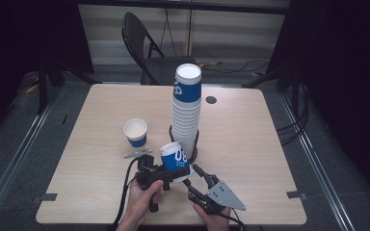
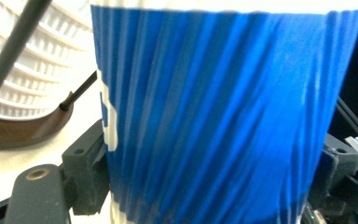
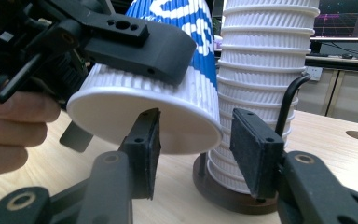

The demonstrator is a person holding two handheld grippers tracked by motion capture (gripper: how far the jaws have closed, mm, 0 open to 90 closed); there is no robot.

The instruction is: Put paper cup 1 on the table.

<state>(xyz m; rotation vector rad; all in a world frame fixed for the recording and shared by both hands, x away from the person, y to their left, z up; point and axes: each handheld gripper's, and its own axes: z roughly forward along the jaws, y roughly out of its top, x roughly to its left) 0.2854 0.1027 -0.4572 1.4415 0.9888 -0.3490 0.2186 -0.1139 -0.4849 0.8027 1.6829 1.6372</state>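
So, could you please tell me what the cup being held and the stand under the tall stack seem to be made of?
The held cup looks like paper: a matte blue sleeve with fine ripples, a white rim and white base. The left hand-held gripper clamps it. The stand under the stack of cups has a smooth dark brown base, perhaps plastic or wood, with thin black, probably metal, rods.

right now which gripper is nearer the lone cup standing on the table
Left. The left gripper, shut on a tilted blue cup, sits just below-right of the lone cup; the right gripper is farther right.
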